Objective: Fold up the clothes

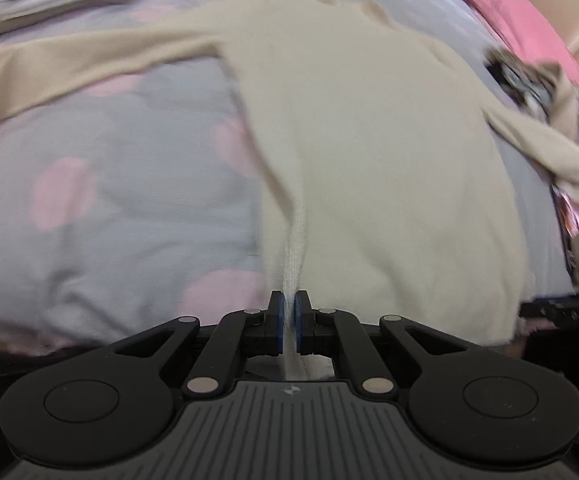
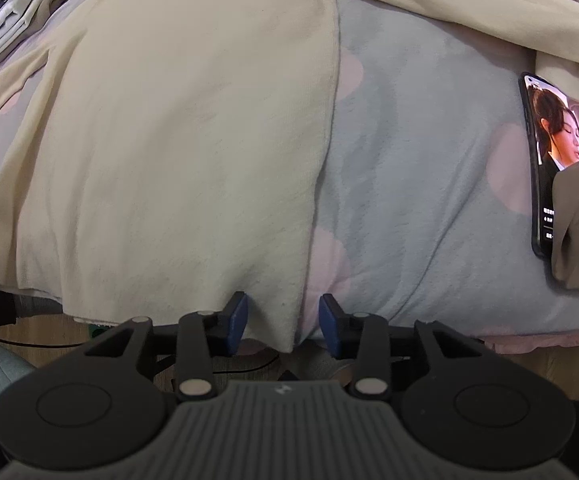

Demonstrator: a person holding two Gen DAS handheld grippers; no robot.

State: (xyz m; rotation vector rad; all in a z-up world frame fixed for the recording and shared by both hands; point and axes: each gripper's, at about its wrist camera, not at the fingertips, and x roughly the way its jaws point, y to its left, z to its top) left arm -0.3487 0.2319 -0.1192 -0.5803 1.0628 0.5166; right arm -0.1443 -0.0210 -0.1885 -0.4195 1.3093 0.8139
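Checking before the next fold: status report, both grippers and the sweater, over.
Left gripper shut on cream sweater hem. Right gripper open, straddling its corner. Phone lies right on the bedspread.

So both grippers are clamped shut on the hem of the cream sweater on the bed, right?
Not quite. Only the left gripper is shut on the cream sweater. The right wrist view shows the right gripper open, its fingers either side of the hem corner.

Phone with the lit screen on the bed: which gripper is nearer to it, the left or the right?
Right. The right gripper sits at the sweater's hem corner, with the phone across the bedspread to its right. The left gripper pinches the sweater further left; its view shows no phone.
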